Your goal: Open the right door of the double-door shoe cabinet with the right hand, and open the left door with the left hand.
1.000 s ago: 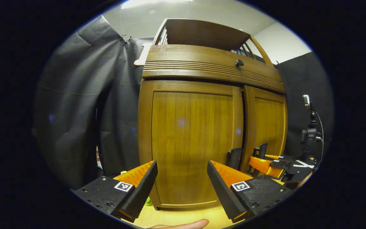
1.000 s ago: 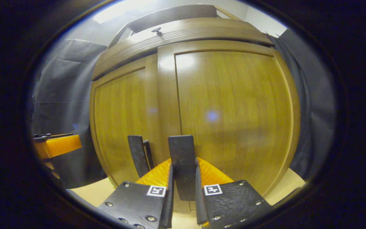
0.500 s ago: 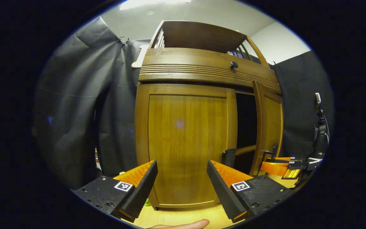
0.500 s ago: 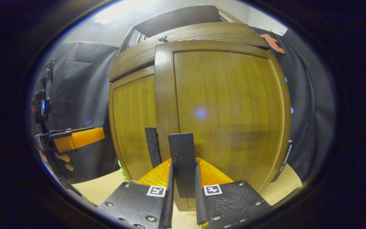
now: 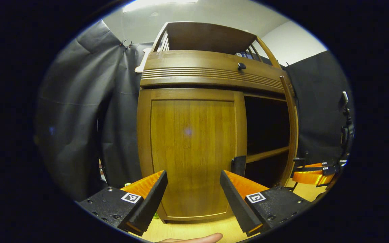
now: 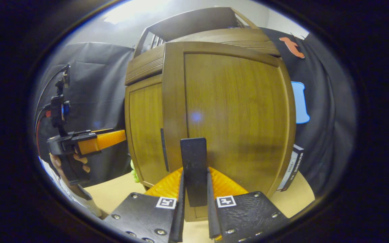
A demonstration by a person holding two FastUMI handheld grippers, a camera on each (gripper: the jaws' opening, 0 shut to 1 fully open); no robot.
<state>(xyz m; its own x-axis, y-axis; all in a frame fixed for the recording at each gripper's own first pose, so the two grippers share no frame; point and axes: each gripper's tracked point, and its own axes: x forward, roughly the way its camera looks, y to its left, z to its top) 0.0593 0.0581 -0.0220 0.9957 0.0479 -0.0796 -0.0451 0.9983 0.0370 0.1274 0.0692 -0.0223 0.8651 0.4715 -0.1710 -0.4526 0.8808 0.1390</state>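
While the shoe cabinet [image 5: 211,72] stands ahead of the left tool [image 5: 193,189], whose fingers gape wide, its left door [image 5: 191,148] is closed; the right door [image 6: 235,114] is swung out, the right tool [image 6: 194,202] clamped on its dark handle [image 6: 193,168]. Left gripper view reveals a shelf [image 5: 267,153] inside.

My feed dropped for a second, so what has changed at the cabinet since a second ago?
The right door has swung from shut to wide open, pulled by the right tongs, which stay clamped on its handle. A dark interior with a shelf is now exposed. The left door stays shut, and the left tongs stay open in front of it.
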